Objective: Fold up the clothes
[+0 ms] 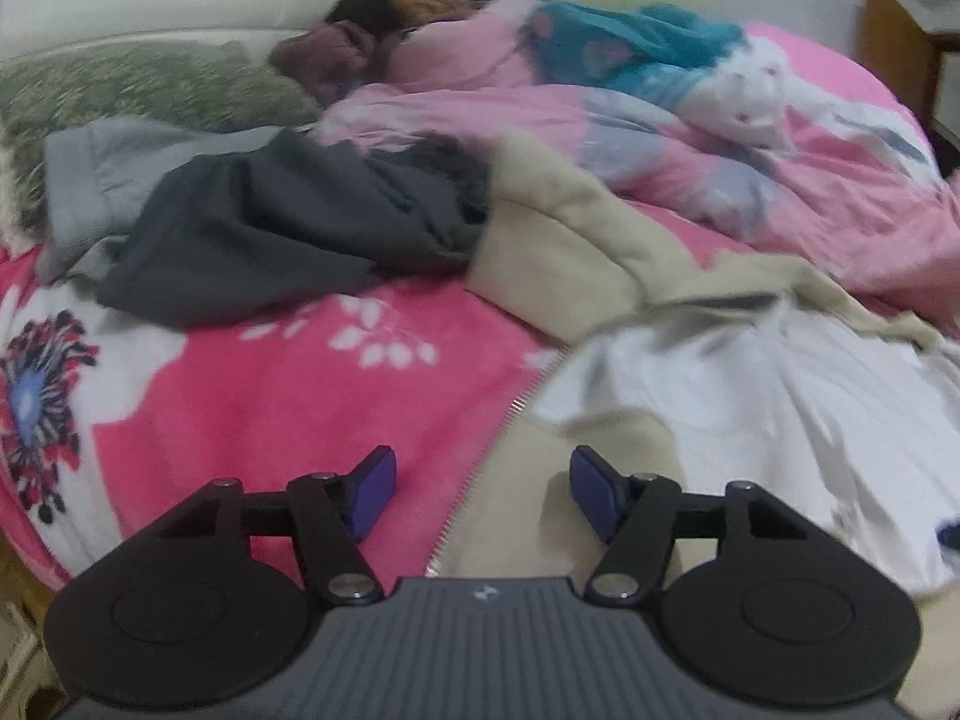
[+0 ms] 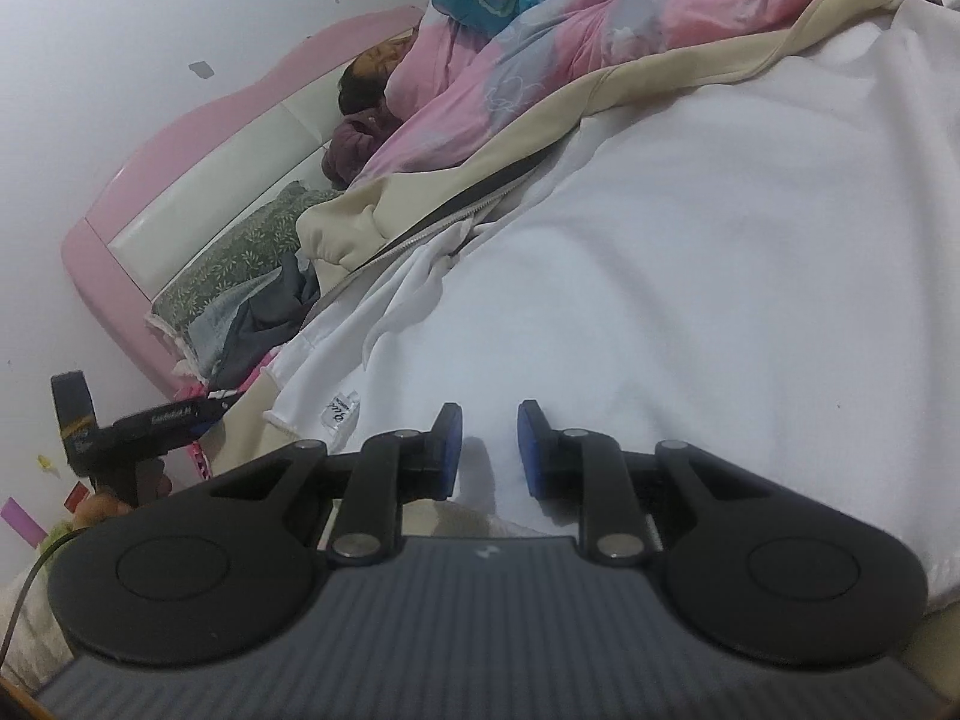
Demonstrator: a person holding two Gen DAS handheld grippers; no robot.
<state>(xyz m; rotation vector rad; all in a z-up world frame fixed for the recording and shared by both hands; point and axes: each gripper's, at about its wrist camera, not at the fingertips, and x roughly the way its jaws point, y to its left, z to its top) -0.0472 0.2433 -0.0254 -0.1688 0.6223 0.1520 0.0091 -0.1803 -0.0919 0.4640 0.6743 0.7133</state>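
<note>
A white garment (image 2: pixel 690 276) lies spread over a beige zip jacket (image 2: pixel 540 114) on the bed. My right gripper (image 2: pixel 491 447) hovers low over the white garment's near hem. Its blue pads are a narrow gap apart, with cloth showing between them but not pinched. My left gripper (image 1: pixel 483 492) is wide open and holds nothing. It is above the jacket's zipper edge (image 1: pixel 510 414), where beige meets the pink floral blanket (image 1: pixel 270 414). The white garment (image 1: pixel 768 414) lies to its right. A dark grey garment (image 1: pixel 288 228) and a light grey one (image 1: pixel 90 180) lie crumpled further back.
A person (image 1: pixel 372 18) lies under a pink duvet (image 1: pixel 810 180) along the far side of the bed. A green patterned pillow (image 1: pixel 132 84) rests against the pink headboard (image 2: pixel 198 138). In the right wrist view a hand (image 2: pixel 102 504) holds a black tool at the bed's left edge.
</note>
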